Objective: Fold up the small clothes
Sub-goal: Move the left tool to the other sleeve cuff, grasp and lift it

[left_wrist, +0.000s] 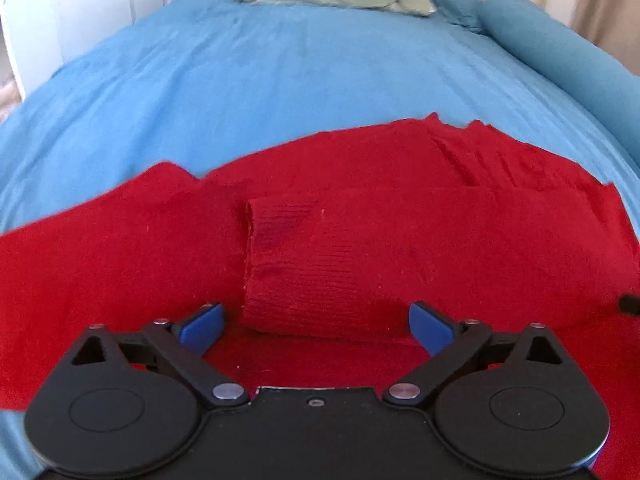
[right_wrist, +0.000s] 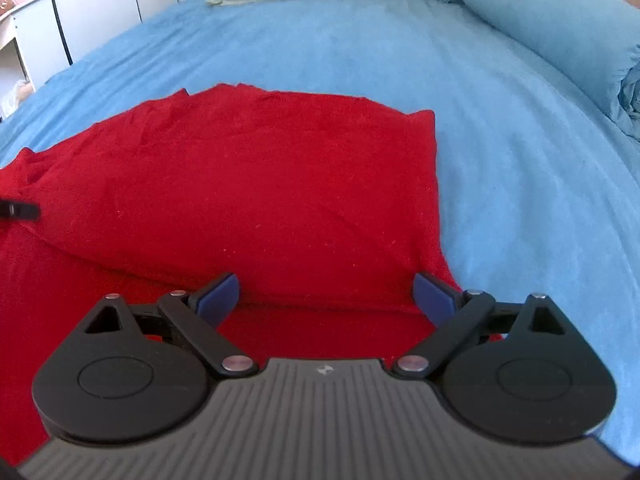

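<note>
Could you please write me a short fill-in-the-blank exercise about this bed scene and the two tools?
1. The sweater spread on the bed is ____ in colour.
2. It lies on a ____ bedsheet.
3. The left tool has its jaws ____, a folded sleeve cuff between them.
4. The right tool holds ____.

Missing words: red; blue; open; nothing

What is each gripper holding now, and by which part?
Nothing. The left gripper and the right gripper are both open above the red sweater.

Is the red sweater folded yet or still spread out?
Partly folded. A sleeve lies across the red sweater, which otherwise lies flat on the blue bedcover. Neither open gripper holds it.
</note>
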Available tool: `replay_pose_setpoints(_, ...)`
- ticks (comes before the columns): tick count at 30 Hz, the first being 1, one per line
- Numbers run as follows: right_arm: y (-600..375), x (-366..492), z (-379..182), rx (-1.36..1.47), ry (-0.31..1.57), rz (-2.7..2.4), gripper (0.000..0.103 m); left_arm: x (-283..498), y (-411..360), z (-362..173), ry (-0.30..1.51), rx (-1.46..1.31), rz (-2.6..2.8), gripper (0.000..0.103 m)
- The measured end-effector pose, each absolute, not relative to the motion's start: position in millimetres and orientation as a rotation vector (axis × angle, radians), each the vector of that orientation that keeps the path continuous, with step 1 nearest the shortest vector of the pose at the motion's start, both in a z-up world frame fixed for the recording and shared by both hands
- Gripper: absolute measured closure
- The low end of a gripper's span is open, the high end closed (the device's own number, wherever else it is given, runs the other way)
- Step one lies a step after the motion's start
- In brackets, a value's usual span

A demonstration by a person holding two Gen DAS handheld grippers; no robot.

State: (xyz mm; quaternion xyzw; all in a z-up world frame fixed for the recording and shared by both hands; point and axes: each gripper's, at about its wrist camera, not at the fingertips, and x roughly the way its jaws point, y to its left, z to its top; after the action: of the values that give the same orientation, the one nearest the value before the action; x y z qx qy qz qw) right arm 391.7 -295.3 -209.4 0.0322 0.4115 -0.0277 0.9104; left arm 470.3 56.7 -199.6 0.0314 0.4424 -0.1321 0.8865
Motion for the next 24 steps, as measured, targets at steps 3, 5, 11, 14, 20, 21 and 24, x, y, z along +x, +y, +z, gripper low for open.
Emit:
replay_pose_setpoints(3, -286, 393, -197, 0.034, 0.853, -0.072, 0.000, 466, 64, -185, 0.934, 0.029, -0.253, 0.002)
replay_pose_setpoints(5, -278, 387, -180, 0.035, 0.816, -0.034, 0.000, 456, 80, -167, 0.923, -0.035, -0.231, 0.002)
replay_pose_setpoints(11, -237, 375, -124, 0.048, 0.814, 0.081, 0.000, 415, 158, -121, 0.894, -0.112, 0.047, 0.000)
replay_pose_setpoints(14, -205, 373, -108, 0.067, 0.807, 0.146, 0.000, 404, 221, -124, 0.914, -0.186, 0.180, 0.000)
replay_pose_setpoints(20, -129, 383, -125, 0.022, 0.885, 0.199, 0.000, 386, 347, -159, 0.884, -0.498, 0.369, 0.002)
replay_pose_setpoints(21, -117, 384, -128, 0.017, 0.890, 0.202, 0.000, 386, 360, -163, 0.869, -0.516, 0.379, 0.002)
replay_pose_setpoints(24, -84, 387, -136, 0.025, 0.895, 0.223, 0.000, 388, 396, -178, 0.810, -0.593, 0.396, 0.009)
